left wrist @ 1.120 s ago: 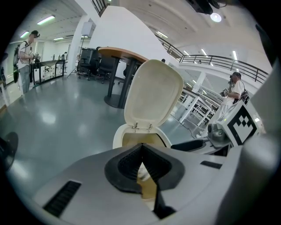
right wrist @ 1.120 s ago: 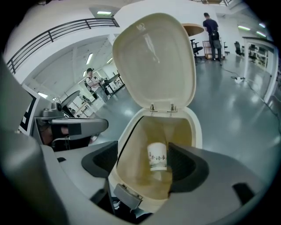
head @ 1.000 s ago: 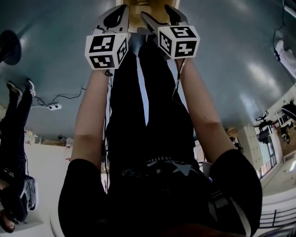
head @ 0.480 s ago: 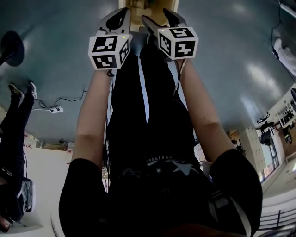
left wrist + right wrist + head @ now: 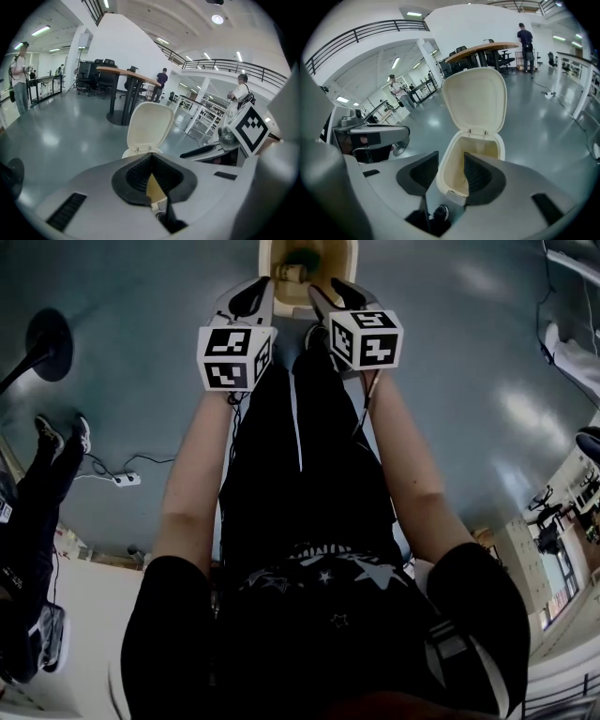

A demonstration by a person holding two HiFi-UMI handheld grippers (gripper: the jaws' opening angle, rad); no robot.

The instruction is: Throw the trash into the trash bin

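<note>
**Item:** cream plastic trash bin [image 5: 480,137], hinged lid [image 5: 476,96] upright and open. It stands on the glossy grey floor [image 5: 543,136], at the top centre of the head view, just beyond your two tools.

**Contents:** a dark green thing [image 5: 302,255] lies inside the bin, too small to identify.

**Your left tool** [image 5: 150,161]: jaws together at the tips, with no object made out between them.

**Your right tool** [image 5: 451,158]: jaws apart and just been closing, gripping nothing. The bin's mouth shows through the gap.

**Markings:** black-and-white square patterns on each tool's cube [image 5: 234,357].
</note>
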